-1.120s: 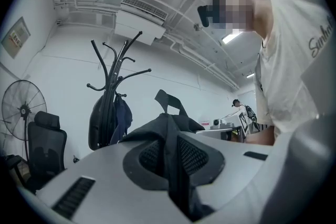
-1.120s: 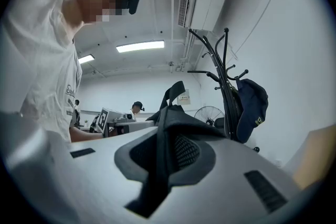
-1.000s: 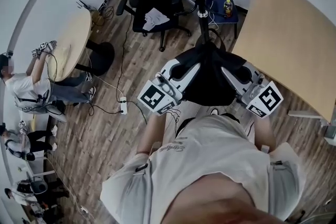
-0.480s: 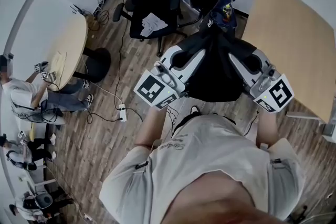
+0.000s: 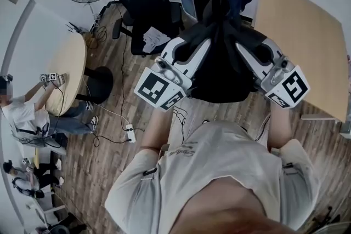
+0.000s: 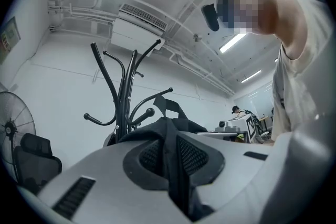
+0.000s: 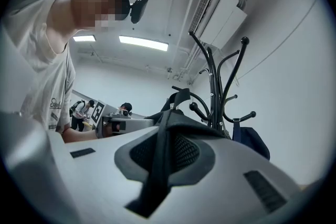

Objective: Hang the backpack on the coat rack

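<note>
Between my two grippers, in the air just before the coat rack, hangs the backpack; nothing carries it from below. The left gripper is pinching a fold of black strap between its meshed pads, and the right gripper is pinching a similar strap on the other side. I judge that we are in the lifting and approaching step, and the hanging itself is not yet done. The next move, I think, calls for raising the top loop above one free hook, passing it over the ball end, then lowering before I let go. The backpack is soft black cloth and sags between the grips. The rack is thin dark metal with curved arms and round tips. A dark blue bag already occupies one side.
</note>
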A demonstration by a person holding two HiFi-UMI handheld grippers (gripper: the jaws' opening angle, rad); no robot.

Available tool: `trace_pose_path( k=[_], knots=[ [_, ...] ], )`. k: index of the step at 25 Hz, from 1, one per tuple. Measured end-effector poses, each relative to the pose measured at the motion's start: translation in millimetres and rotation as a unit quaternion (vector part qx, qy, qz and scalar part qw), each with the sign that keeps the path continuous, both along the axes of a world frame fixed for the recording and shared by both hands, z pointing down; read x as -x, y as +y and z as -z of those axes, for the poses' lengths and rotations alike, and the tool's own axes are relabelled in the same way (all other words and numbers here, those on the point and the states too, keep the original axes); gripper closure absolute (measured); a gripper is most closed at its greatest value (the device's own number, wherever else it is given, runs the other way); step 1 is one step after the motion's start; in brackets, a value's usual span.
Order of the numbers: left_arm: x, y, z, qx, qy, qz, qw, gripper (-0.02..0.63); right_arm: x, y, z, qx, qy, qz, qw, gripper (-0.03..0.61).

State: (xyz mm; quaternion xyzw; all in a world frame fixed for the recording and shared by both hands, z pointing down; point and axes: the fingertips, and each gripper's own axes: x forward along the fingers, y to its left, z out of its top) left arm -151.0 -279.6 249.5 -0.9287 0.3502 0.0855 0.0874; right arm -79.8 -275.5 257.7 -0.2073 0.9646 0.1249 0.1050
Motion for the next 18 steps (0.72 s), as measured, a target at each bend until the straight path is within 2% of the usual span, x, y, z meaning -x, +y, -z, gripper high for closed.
trace_pose_path(
  k=[6,13,18],
  knots=[
    [2,-22,5,0.001,-0.001,-0.010,1.0000,0.568,0,-22,5,0.000,-0.005,-0.013,1.000,0.548],
    [8,-48,-13,0.028,0.015,-0.013,0.9994,0.568,4,-48,-10,0.017,0.005,-0.037,0.999,0.548],
    [8,-67,-28,0.040,0.011,-0.015,0.9990,0.568,2,-66,-24,0.032,0.004,-0.056,0.998,0.548]
  ],
)
